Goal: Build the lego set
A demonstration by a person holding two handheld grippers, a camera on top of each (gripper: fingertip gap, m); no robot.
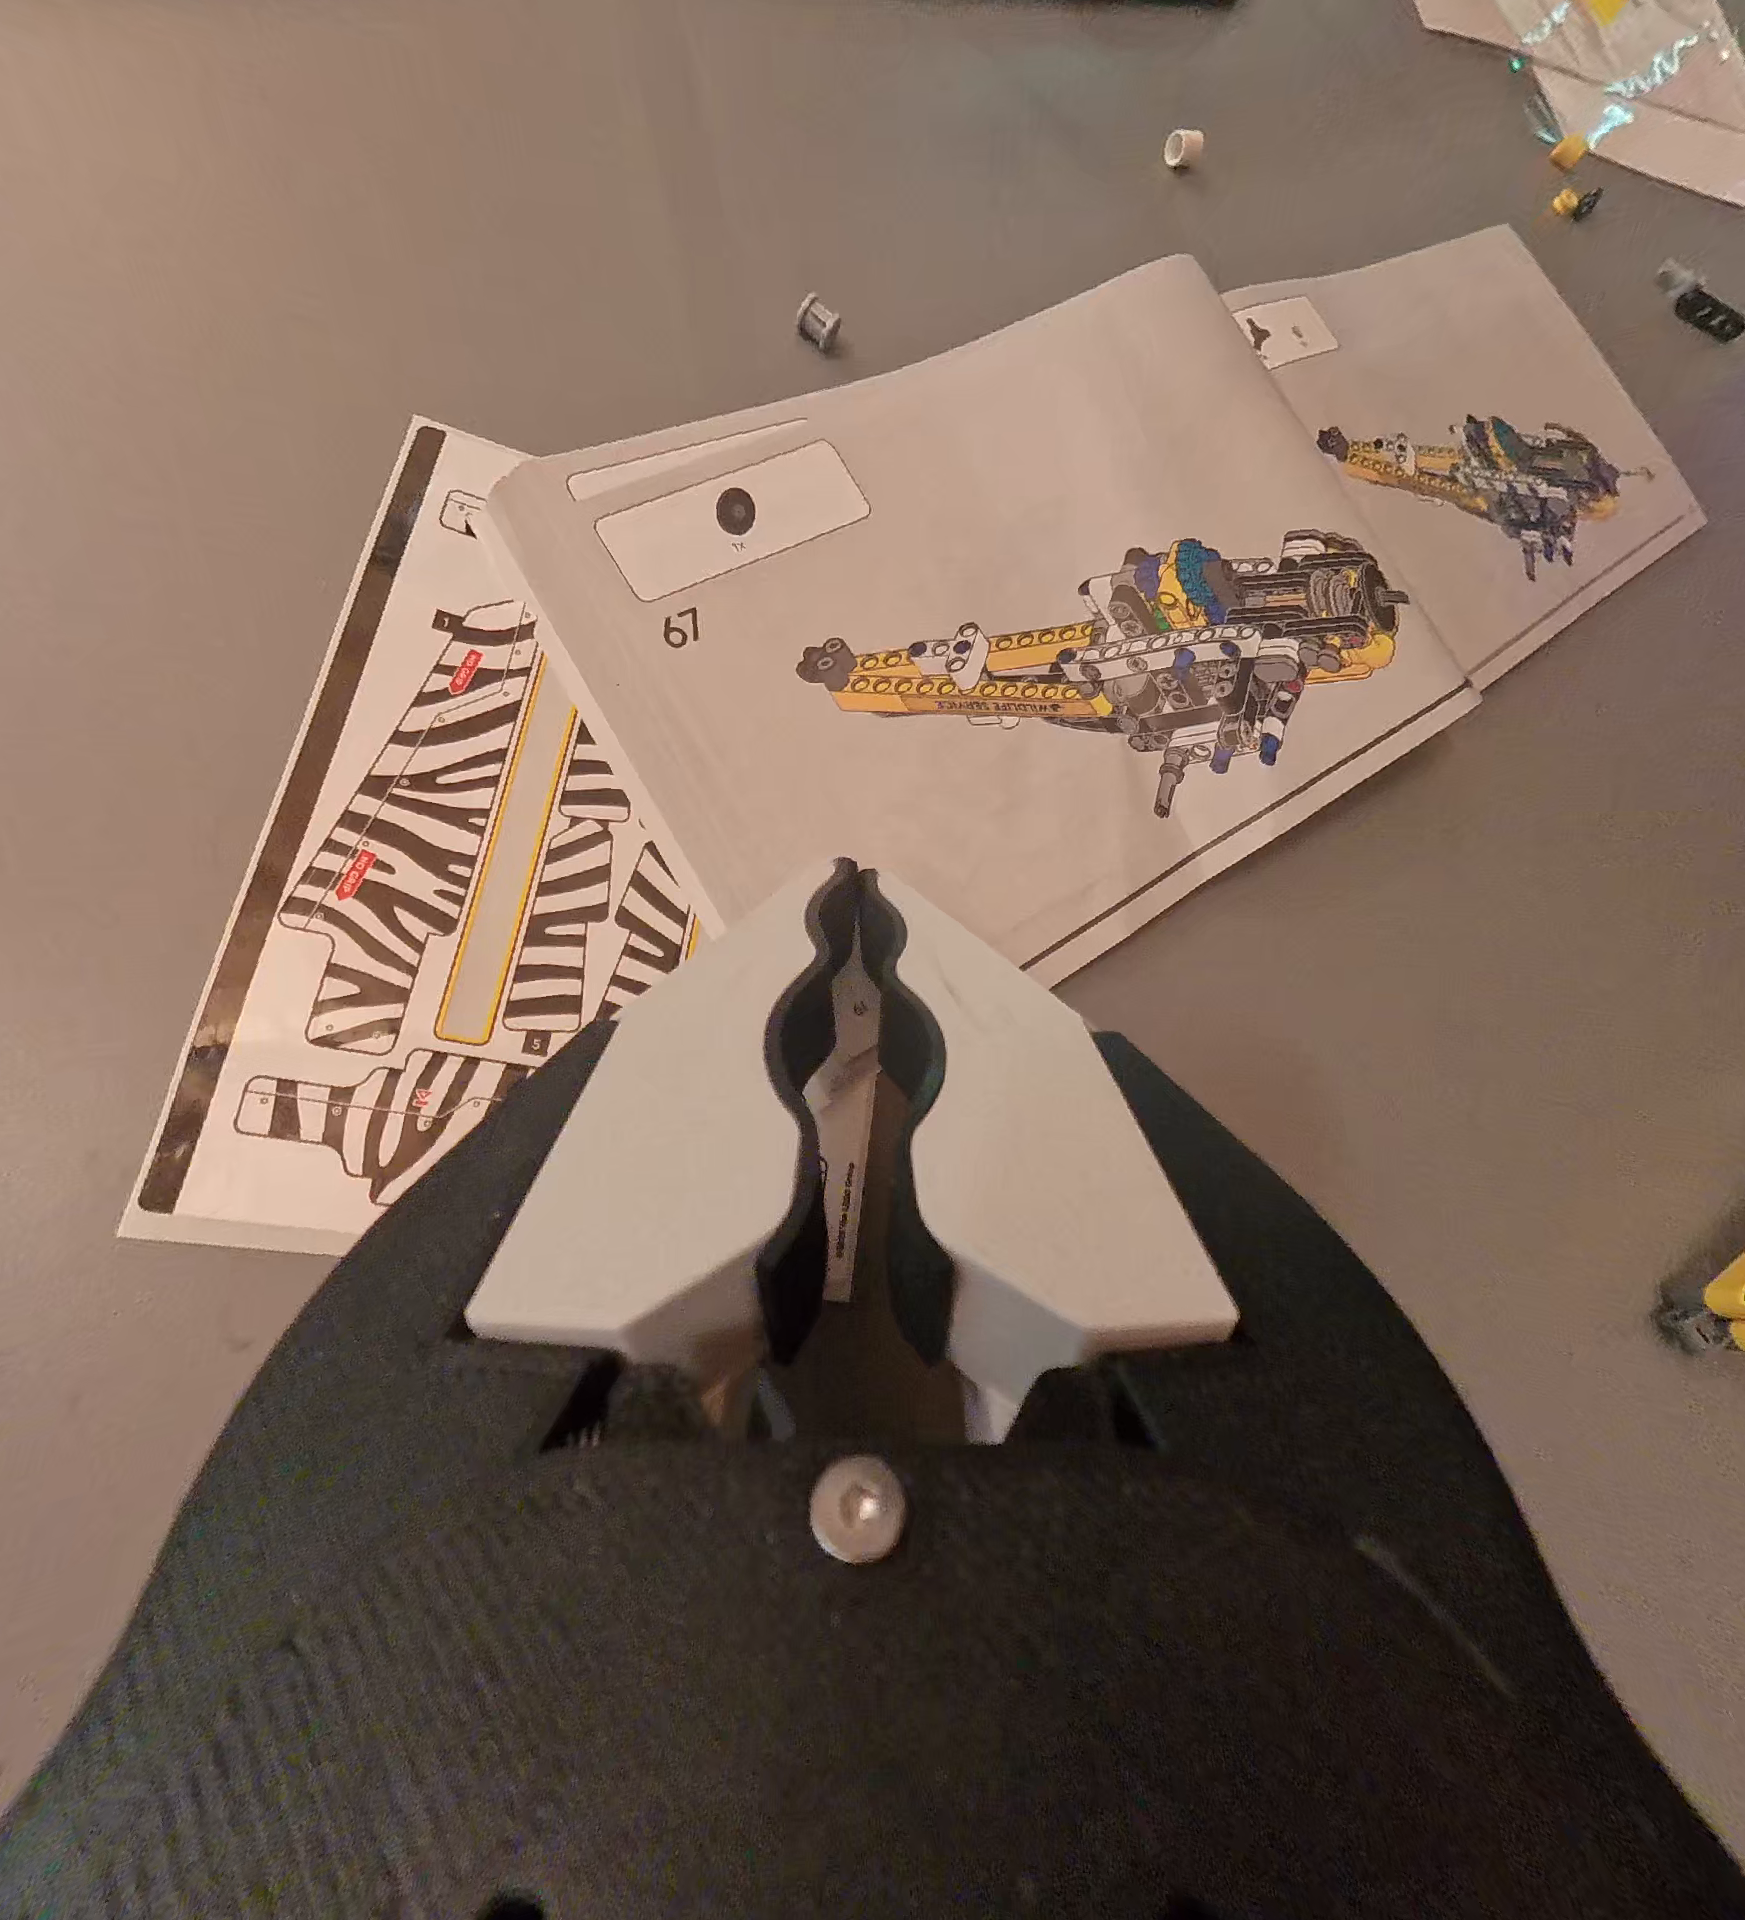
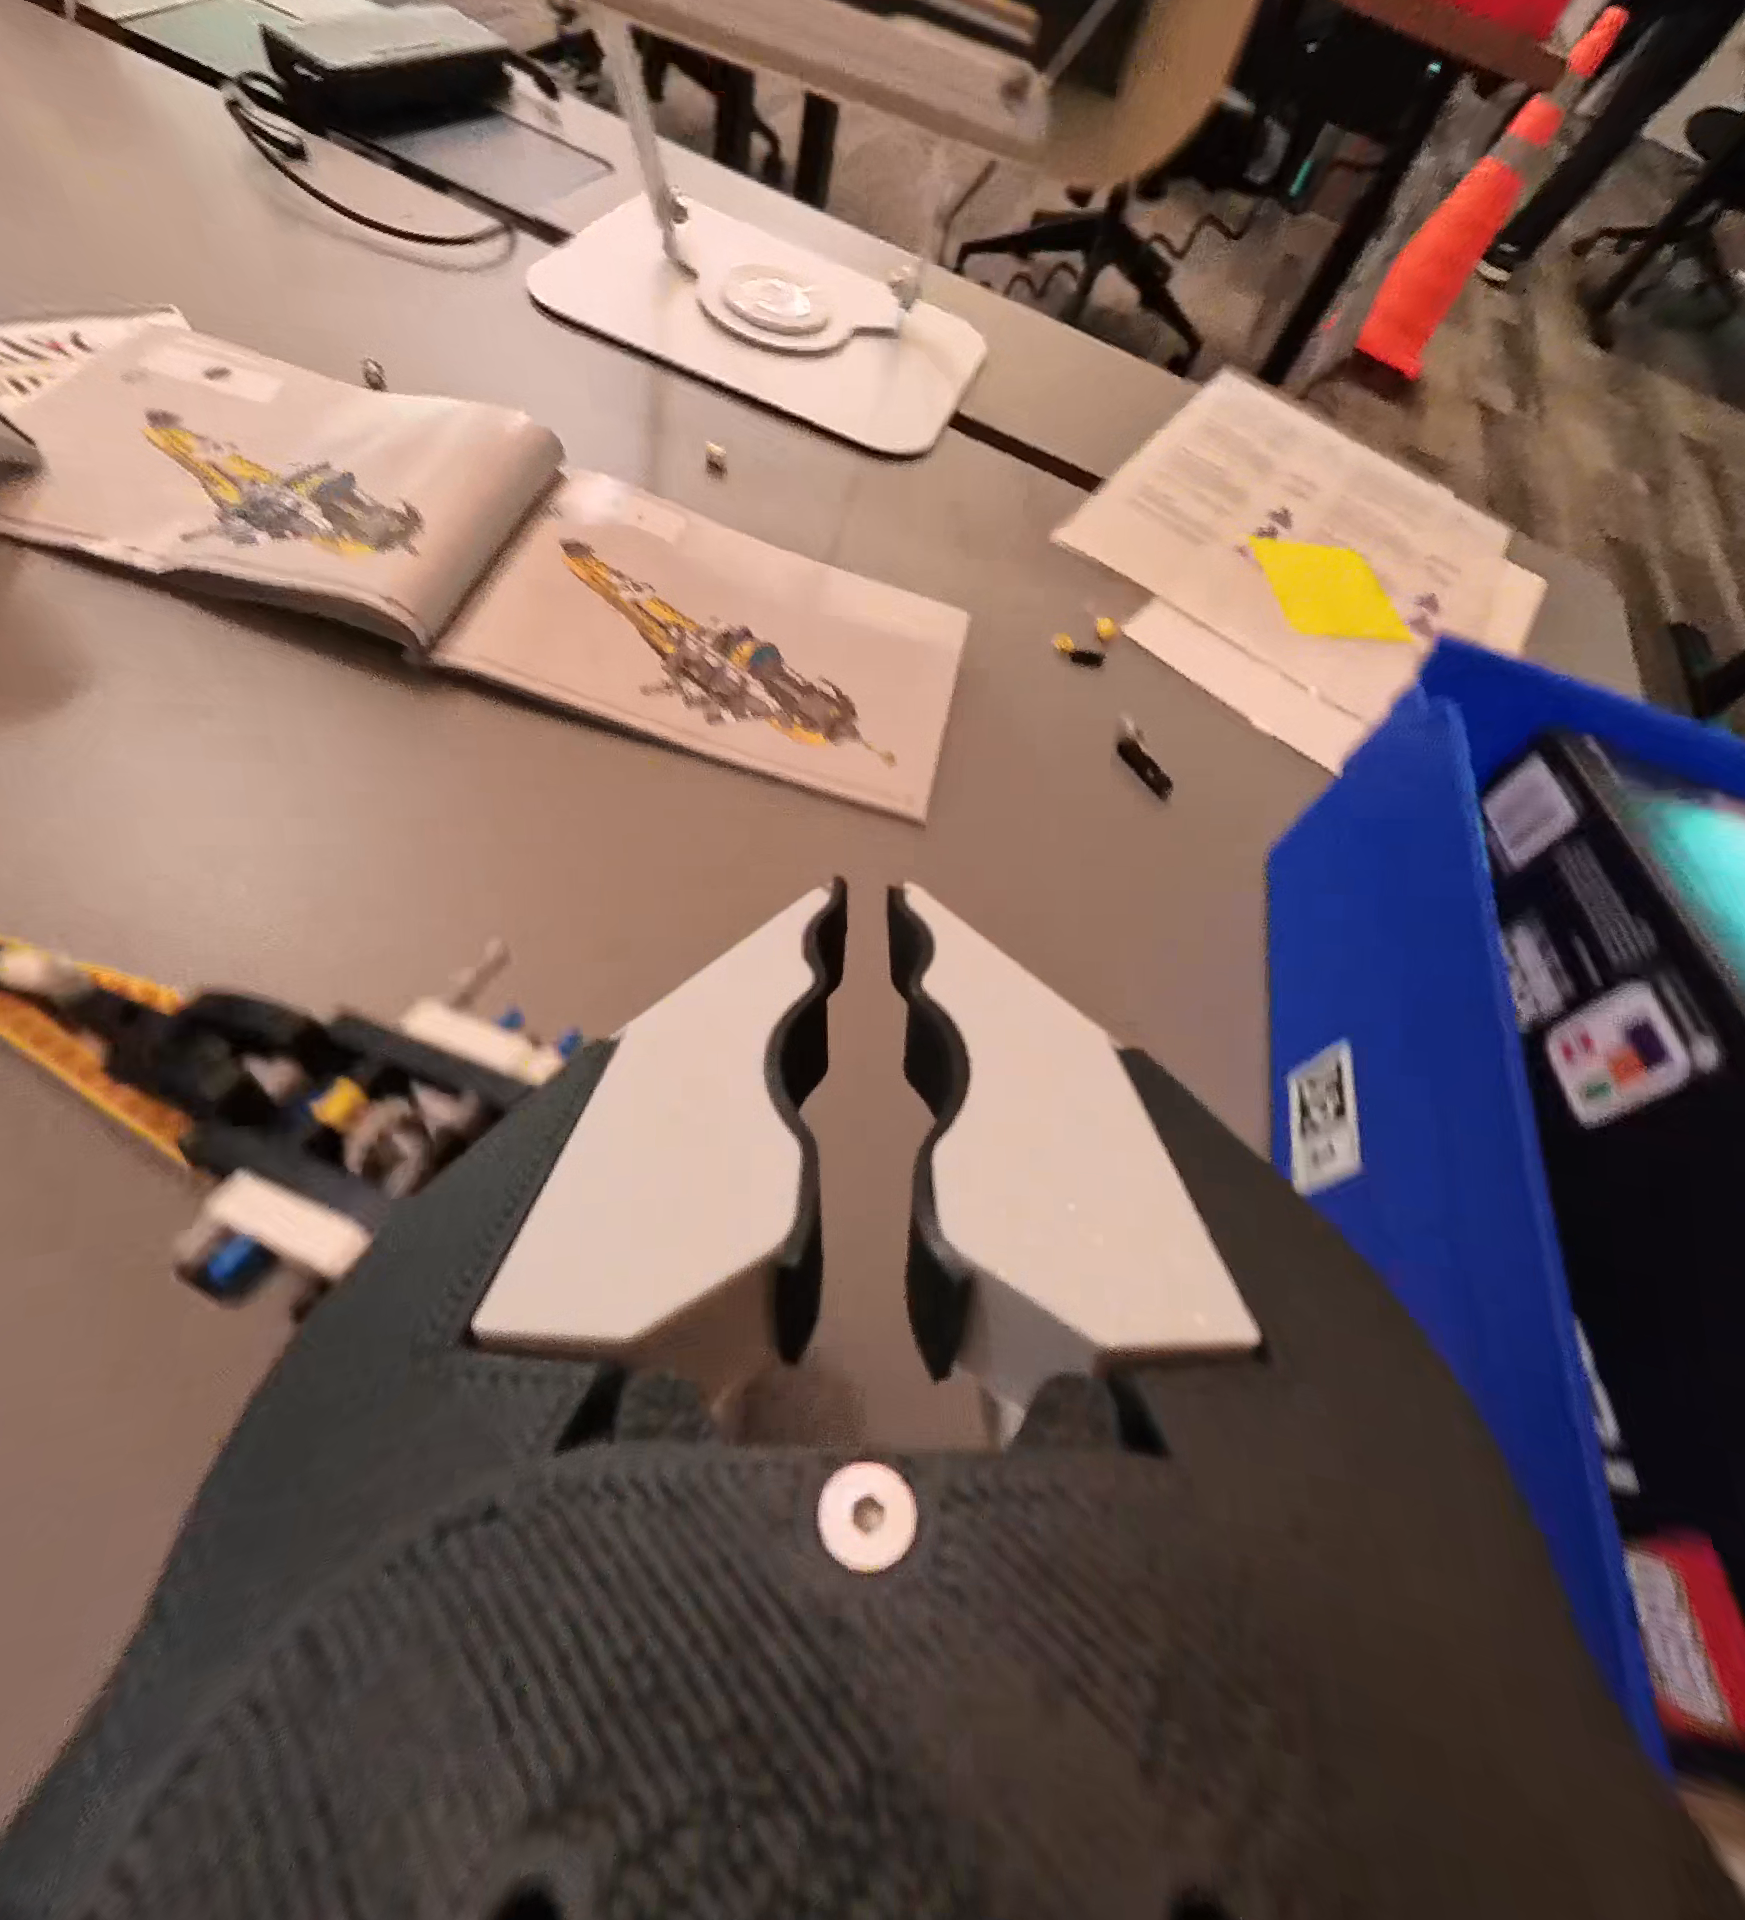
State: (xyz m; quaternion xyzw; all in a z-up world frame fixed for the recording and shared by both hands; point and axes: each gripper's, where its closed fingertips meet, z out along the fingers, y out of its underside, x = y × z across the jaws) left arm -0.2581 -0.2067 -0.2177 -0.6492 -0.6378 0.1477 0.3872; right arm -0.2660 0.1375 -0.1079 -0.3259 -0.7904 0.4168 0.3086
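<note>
Left gripper [image 1: 855, 883]: fingers closed on the near corner of the open booklet [image 1: 1003, 623], centre frame, on the desk [image 1: 224, 208]. Right gripper [image 2: 865, 899]: fingers slightly parted, holding nothing; half-built model [image 2: 224, 1081] at left, blue box [image 2: 1387, 1039] at right.

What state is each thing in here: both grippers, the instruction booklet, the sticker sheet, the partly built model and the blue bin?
Left gripper: shut on a page corner of the booklet.
Right gripper: open, narrow gap, holding nothing.
Grey instruction booklet: open, lying on the table.
Zebra-striped sticker sheet: flat, partly under the booklet.
Yellow-and-black partly built model: unfinished, lying on the table.
Blue plastic bin: open-topped, black box inside.
</note>
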